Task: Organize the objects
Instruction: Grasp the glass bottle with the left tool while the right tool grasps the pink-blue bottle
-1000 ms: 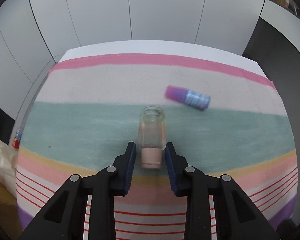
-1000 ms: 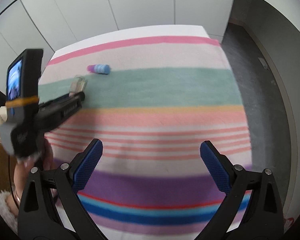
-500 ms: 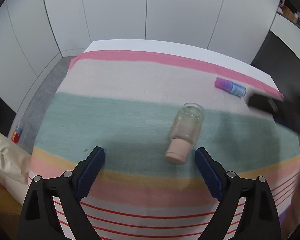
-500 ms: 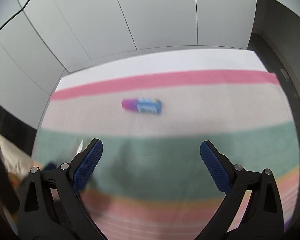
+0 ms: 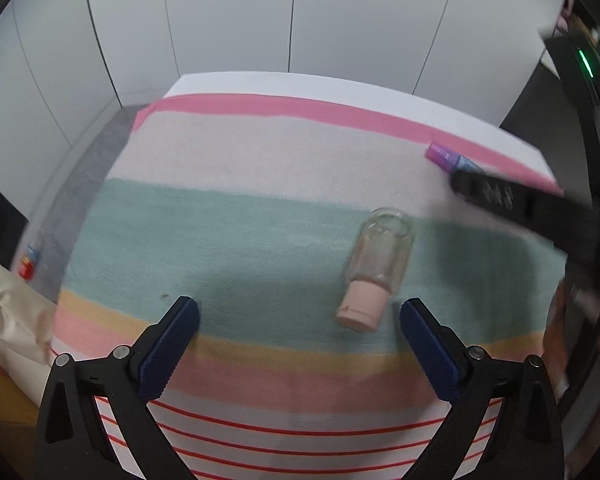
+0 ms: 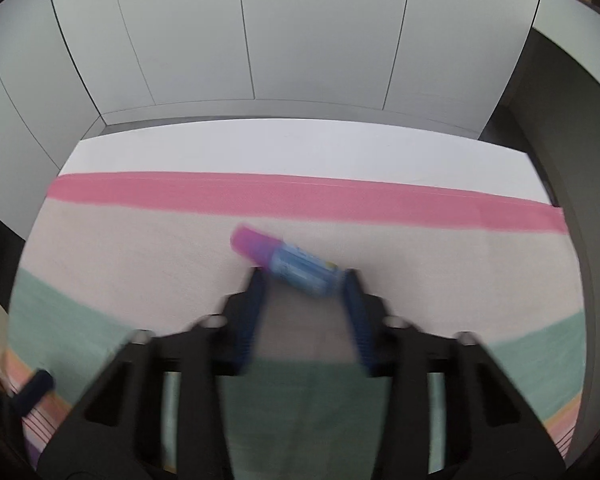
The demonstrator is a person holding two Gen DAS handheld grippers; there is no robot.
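In the left wrist view, the left gripper [image 5: 299, 316] is opening, its jaws far apart with nothing pressed between them. The glass bottle [image 5: 380, 258] with a pink cap lies on its side on the striped cloth [image 5: 228, 240], just ahead of the right fingertip, free.

In the right wrist view, the right gripper [image 6: 305, 280] is closed around the blue tube [image 6: 292, 265] with a purple cap, which lies across the fingertips on the cloth's pale band.
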